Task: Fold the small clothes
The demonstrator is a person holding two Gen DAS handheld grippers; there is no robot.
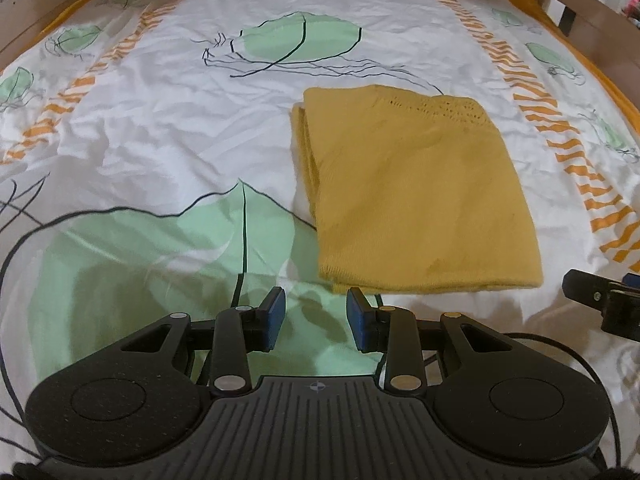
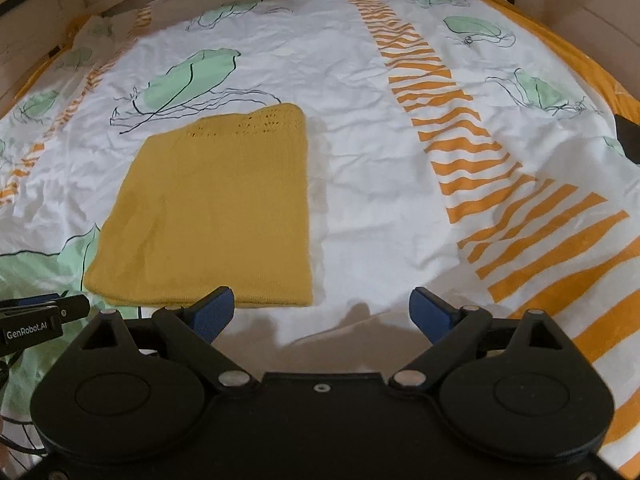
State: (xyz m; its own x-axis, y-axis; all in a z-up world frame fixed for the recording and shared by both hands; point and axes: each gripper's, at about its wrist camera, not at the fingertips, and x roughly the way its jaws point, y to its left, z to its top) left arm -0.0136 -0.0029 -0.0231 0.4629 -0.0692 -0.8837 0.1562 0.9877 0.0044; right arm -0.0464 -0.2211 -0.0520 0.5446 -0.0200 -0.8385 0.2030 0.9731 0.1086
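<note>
A mustard-yellow knitted garment (image 1: pixel 416 192) lies folded into a flat rectangle on the bed sheet (image 1: pixel 160 128), its lace-patterned edge at the far side. My left gripper (image 1: pixel 316 312) hovers just short of the garment's near left corner, jaws partly open with nothing between the blue pads. In the right wrist view the same garment (image 2: pixel 216 208) lies ahead and to the left. My right gripper (image 2: pixel 322 312) stands wide open near the garment's near right corner, holding nothing. Each gripper shows at the edge of the other's view.
The sheet (image 2: pixel 380 160) is white with green leaf prints and orange striped bands, and it is wrinkled. A wooden bed frame (image 1: pixel 580 12) runs around the far and side edges. A dark object (image 2: pixel 628 138) sits at the right edge of the bed.
</note>
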